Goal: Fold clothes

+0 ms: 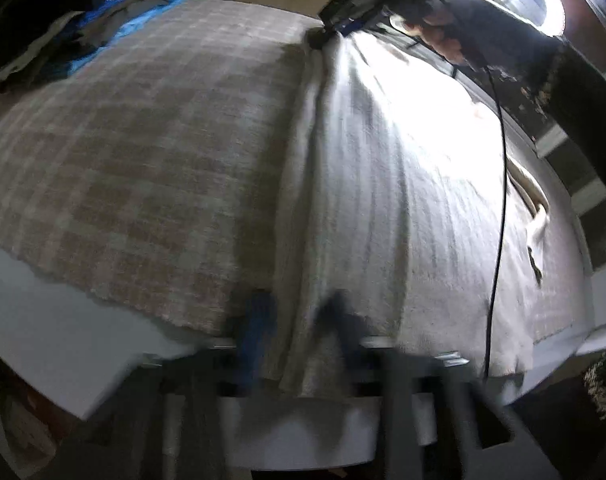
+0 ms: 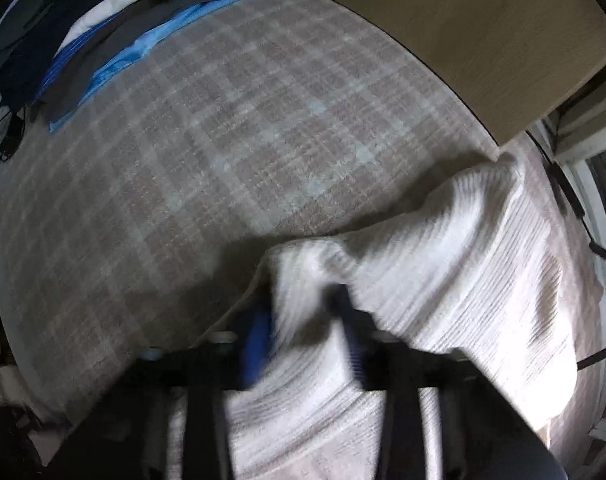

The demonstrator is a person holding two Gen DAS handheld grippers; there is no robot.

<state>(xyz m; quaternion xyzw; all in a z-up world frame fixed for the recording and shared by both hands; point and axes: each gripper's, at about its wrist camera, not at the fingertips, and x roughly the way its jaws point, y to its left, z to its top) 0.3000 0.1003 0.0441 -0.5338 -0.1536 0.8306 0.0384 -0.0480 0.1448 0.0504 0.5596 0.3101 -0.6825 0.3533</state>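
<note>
ribbed white garment point(image 2: 443, 248) bunched in both grippers over plaid blanket point(image 2: 223, 140).

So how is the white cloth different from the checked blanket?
The white cloth is plain and ribbed; the checked blanket has brown and pale squares. The cloth is lifted and bunched, pinched by the left claw and right claw; the blanket lies flat. Both are soft fabric.
</note>
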